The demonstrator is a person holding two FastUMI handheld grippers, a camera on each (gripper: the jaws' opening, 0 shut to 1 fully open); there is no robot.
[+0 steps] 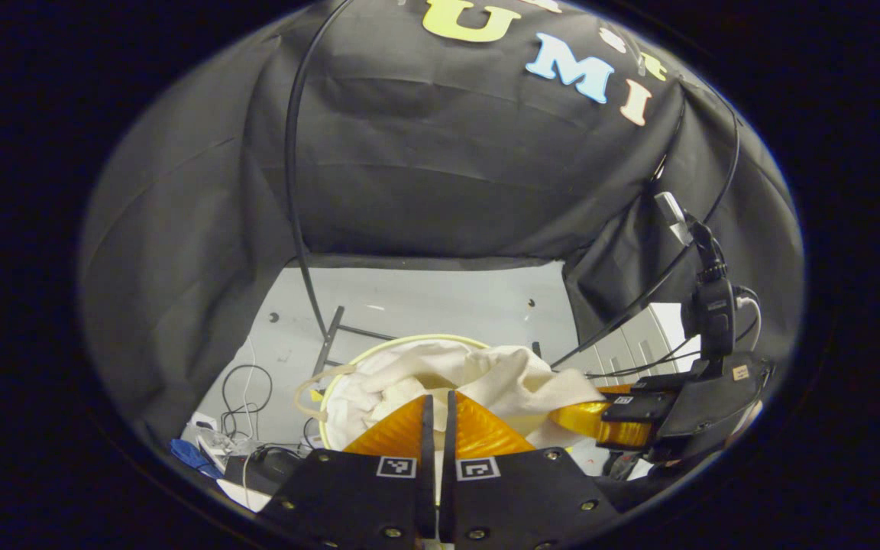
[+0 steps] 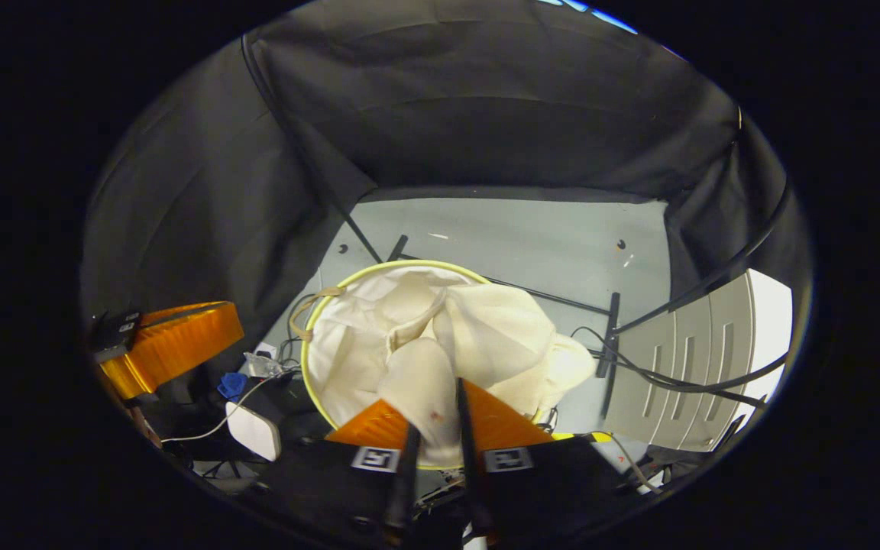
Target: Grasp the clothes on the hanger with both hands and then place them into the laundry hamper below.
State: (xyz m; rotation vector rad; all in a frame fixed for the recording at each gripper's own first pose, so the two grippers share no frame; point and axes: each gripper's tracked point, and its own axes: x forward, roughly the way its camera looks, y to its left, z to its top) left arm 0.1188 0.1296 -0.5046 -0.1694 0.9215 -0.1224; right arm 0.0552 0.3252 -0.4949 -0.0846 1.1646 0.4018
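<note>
A round laundry hamper with a yellow-green rim and white liner stands on the grey floor below both grippers. The cream garment lies bunched inside it, one part spilling over the rim on the right. My right gripper is just above the hamper, shut on a fold of the garment that rises between its fingers. My left gripper hovers over the hamper rim with its fingers nearly together and no cloth seen between them. From the left gripper view, the right gripper sits at the garment's right edge.
Black rack bars and cables cross the floor behind and right of the hamper. A pale slatted panel stands at the right. To the hamper's left lie cables, a blue item and a white device. Black cloth walls enclose the booth.
</note>
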